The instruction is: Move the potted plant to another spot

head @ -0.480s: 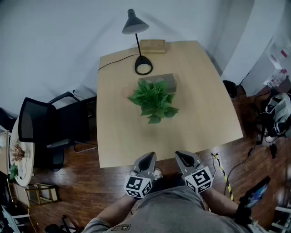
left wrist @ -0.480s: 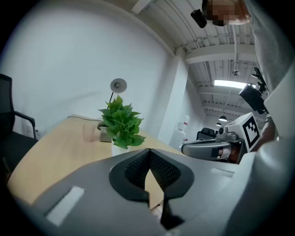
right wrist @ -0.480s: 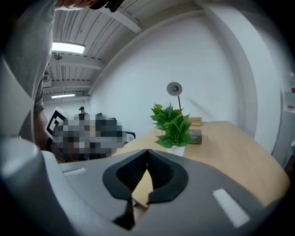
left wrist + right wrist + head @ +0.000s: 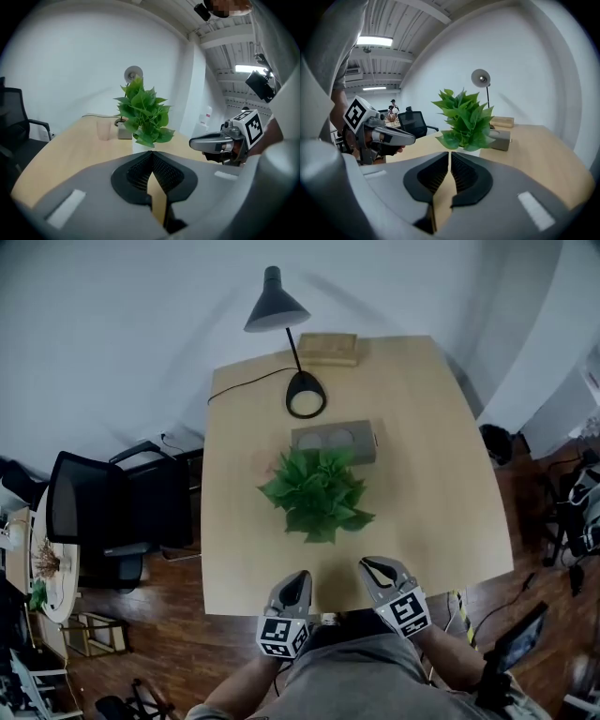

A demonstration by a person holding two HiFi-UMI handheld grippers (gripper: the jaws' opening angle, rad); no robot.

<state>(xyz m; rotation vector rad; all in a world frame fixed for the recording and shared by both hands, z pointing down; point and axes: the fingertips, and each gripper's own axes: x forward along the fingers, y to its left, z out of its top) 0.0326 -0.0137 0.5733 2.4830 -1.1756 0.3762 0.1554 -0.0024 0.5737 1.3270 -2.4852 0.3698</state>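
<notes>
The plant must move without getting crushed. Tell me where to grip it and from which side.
Grip the white pot, not the leaves. They spread wide and hide the pot from above, and a grey box stands just behind it. So it is probably best to come in low and level from the near edge of the table.

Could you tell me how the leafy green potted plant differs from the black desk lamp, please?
The leafy green potted plant is low and bushy; the black desk lamp is tall and thin-stemmed. The plant stands mid-table, the lamp near the far edge. Only the lamp trails a cord. Both stand upright on the light wooden table.
</notes>
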